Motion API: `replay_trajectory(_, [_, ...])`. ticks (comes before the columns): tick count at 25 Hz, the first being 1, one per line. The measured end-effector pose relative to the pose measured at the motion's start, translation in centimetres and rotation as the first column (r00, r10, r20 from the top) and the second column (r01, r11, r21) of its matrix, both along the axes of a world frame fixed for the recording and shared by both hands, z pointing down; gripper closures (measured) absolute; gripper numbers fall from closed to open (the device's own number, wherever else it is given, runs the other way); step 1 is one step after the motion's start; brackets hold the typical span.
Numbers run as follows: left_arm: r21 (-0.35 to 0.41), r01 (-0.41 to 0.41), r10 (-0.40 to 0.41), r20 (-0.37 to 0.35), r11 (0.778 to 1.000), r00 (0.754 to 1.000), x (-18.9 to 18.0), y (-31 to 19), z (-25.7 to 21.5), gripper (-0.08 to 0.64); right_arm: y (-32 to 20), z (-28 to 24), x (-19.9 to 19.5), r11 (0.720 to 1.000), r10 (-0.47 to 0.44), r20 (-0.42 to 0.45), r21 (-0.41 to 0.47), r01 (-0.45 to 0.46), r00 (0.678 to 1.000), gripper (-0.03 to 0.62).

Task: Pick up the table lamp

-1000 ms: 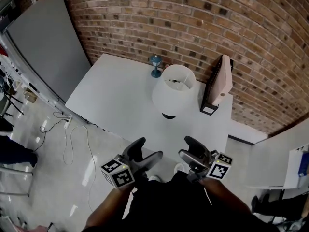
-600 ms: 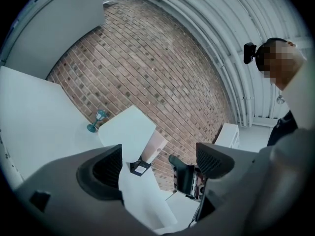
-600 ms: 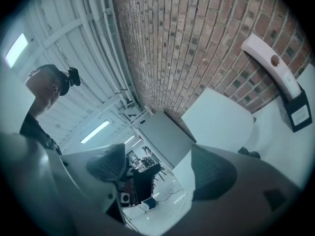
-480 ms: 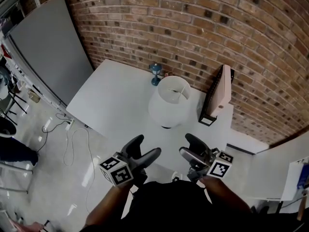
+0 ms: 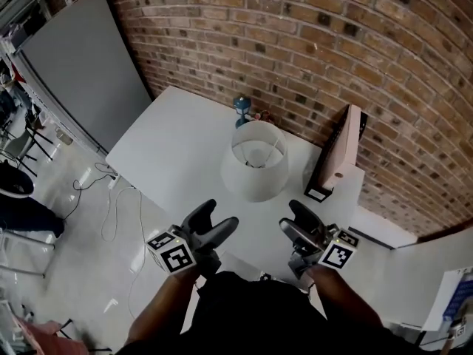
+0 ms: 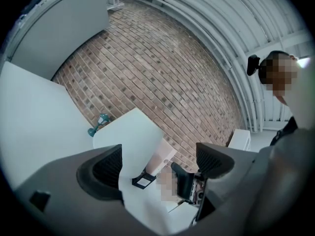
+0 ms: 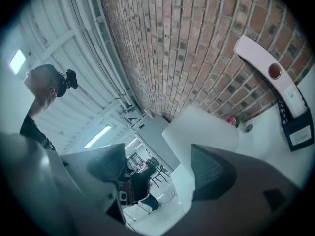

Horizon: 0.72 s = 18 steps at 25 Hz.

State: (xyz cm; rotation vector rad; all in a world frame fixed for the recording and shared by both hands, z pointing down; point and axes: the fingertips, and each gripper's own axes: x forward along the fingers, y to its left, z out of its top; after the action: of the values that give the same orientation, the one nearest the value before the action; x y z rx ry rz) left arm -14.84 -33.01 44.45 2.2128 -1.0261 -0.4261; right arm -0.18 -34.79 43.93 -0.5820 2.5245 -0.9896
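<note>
The table lamp (image 5: 255,165) stands on the white table (image 5: 174,150), its white drum shade seen from above. In the left gripper view the shade (image 6: 130,141) rises ahead behind the left jaw. In the right gripper view the shade (image 7: 202,132) stands ahead above the right jaw. My left gripper (image 5: 216,219) hovers by the table's near edge, short of the lamp, jaws open and empty. My right gripper (image 5: 293,219) is beside it, likewise open and empty. Seen along their own jaws, the left gripper (image 6: 160,161) and the right gripper (image 7: 157,166) hold nothing.
A small teal ornament (image 5: 242,108) stands at the table's back edge against the brick wall (image 5: 310,43). A tall pink-and-white board (image 5: 338,154) leans upright to the lamp's right. A grey panel (image 5: 81,65) stands at the left, with cables (image 5: 111,198) on the floor.
Both grippers have moved forward towards the table and the lamp, which now stands closer in the head view. The jaws of both stay open and empty.
</note>
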Motion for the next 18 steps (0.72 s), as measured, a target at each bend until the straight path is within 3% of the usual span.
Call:
replay_trajectory(4, [-0.001,0.089,-0.089,-0.125,0.996,0.988,-1.7,-1.5,0.4,0.087,-1.9,0.9,0.6,1.0,0.008,0.006,0.003,-0.008,1.0,0.169])
replay_trajectory(9, [-0.025,0.188,-0.186,-0.321,0.982,0.929,-5.7,-3.8,0.2,0.087,-5.1,2.9,1.4,0.995,0.086,0.036,-0.051,-0.085,0.996,0.167])
replay_trajectory(11, [-0.053,0.186,-0.192,-0.371,0.981,0.909,-7.0,-5.1,0.8,0.087,-6.2,3.8,1.5,0.99,0.121,0.034,-0.07,-0.118,0.992,0.169])
replay_trajectory(14, [-0.092,0.153,-0.177,-0.398,0.984,0.9,-8.0,-7.1,1.8,0.087,-7.8,5.3,1.9,0.977,0.186,0.02,-0.11,-0.183,0.982,0.169])
replay_trajectory(18, [-0.11,0.083,-0.125,-0.453,0.99,0.883,-8.5,-9.2,2.7,0.087,-9.5,5.0,2.3,0.964,0.248,0.068,-0.121,-0.238,0.966,0.168])
